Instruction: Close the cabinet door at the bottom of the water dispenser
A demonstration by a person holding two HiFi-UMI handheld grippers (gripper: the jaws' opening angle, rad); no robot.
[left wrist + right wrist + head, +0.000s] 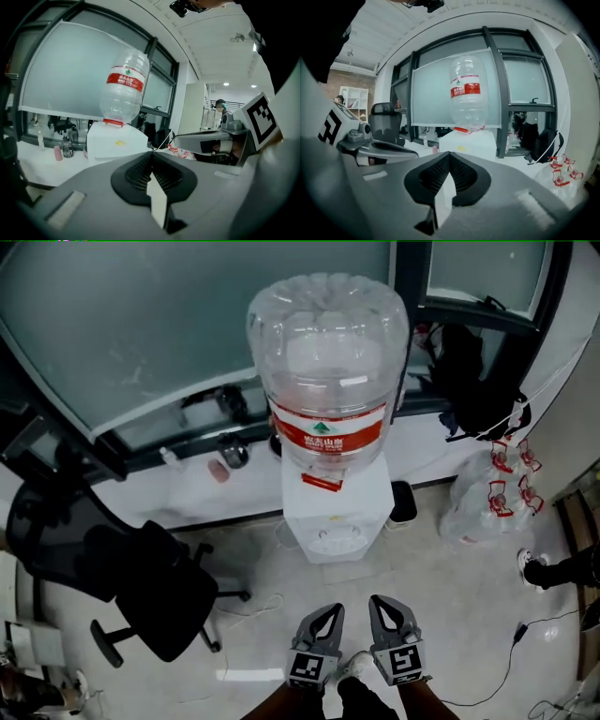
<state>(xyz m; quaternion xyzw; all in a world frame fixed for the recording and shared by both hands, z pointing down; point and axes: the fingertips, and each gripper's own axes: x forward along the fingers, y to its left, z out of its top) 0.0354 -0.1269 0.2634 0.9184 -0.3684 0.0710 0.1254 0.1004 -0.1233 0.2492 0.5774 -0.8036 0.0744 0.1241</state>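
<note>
Water dispenser [336, 514] seen from above — door hidden.

Your head camera looks steeply down on the dispenser [337, 512]; both gripper views face it nearly level from nearby, all sharing its bottle [328, 362].

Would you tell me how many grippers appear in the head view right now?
2. The left gripper sits at bottom centre, the right gripper just beside it, both shut, short of the water dispenser.
</note>
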